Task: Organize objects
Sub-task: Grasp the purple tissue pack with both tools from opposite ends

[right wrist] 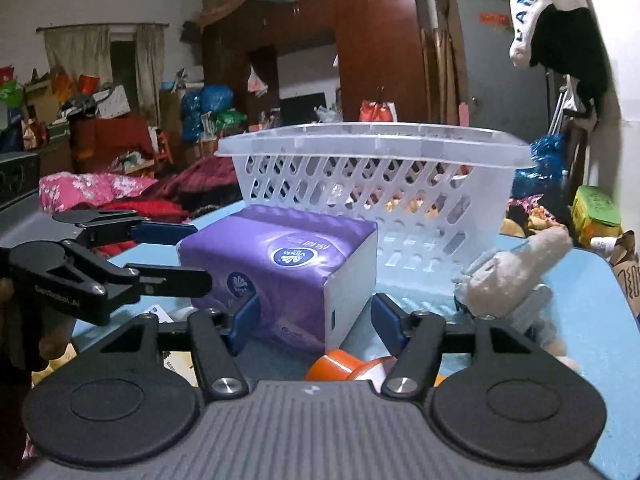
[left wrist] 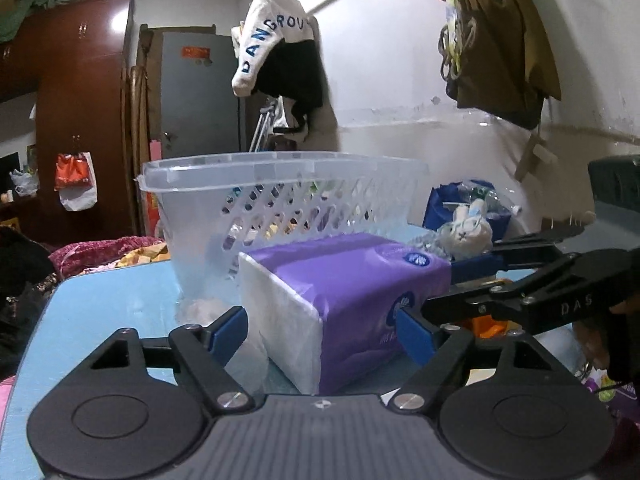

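Blue table: clear basket contents unclear; both grippers' fingers wide, flanking purple tissue pack.

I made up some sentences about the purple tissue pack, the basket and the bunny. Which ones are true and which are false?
1. The tissue pack is purple. True.
2. The tissue pack lies inside the basket. False: it sits on the blue table, in front of the basket.
3. The left tongs are open, one finger on each side of the pack. True.
4. The bunny is orange. False: it is greyish white.
5. The right tongs are squeezed shut on the bunny. False: they are open, near the pack.
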The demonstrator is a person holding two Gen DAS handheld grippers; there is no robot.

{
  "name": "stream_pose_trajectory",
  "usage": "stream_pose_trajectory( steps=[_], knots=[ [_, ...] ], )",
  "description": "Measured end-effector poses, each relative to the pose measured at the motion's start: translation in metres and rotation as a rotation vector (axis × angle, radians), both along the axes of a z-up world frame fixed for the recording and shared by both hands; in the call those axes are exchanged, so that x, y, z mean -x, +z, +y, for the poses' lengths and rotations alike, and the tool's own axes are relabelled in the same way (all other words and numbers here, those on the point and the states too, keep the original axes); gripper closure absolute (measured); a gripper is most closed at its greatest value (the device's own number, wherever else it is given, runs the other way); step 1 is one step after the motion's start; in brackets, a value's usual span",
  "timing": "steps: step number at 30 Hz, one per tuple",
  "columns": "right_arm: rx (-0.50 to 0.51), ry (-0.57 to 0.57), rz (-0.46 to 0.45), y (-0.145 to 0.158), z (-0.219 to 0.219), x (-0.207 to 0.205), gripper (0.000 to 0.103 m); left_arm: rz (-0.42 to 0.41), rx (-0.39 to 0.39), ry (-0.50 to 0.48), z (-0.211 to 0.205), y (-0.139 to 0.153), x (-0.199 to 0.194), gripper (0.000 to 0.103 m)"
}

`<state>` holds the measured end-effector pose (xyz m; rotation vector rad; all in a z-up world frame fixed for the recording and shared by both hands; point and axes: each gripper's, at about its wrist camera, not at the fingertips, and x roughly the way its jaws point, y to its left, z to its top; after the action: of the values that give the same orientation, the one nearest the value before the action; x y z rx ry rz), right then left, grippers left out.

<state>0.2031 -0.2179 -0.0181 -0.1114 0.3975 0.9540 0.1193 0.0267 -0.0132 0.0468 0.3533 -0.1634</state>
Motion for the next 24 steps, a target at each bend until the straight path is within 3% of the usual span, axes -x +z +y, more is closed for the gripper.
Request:
stream_pose_trajectory(
  steps=[7,9,13,18,24],
  knots=[
    [0.01,0.019,0.023,-0.009,0.005,0.009,0.047,0.015,0.002,-0.023,0.0,0.001,-0.004,0.025],
    [0.014,0.025,0.022,-0.008,0.006,0.009,0.047,0.029,-0.005,-0.034,-0.003,0.0,-0.007,0.034],
    [0.031,0.049,0.018,-0.005,0.012,0.01,0.05,0.019,-0.045,-0.008,-0.009,-0.001,-0.007,0.038],
    [0.083,0.028,-0.065,-0.007,0.019,0.024,0.055,-0.029,-0.056,0.005,-0.013,0.001,0.001,0.042],
    [0.049,-0.007,-0.18,0.003,0.01,0.054,0.058,-0.14,-0.068,0.005,-0.023,0.016,0.027,0.044]
  ],
)
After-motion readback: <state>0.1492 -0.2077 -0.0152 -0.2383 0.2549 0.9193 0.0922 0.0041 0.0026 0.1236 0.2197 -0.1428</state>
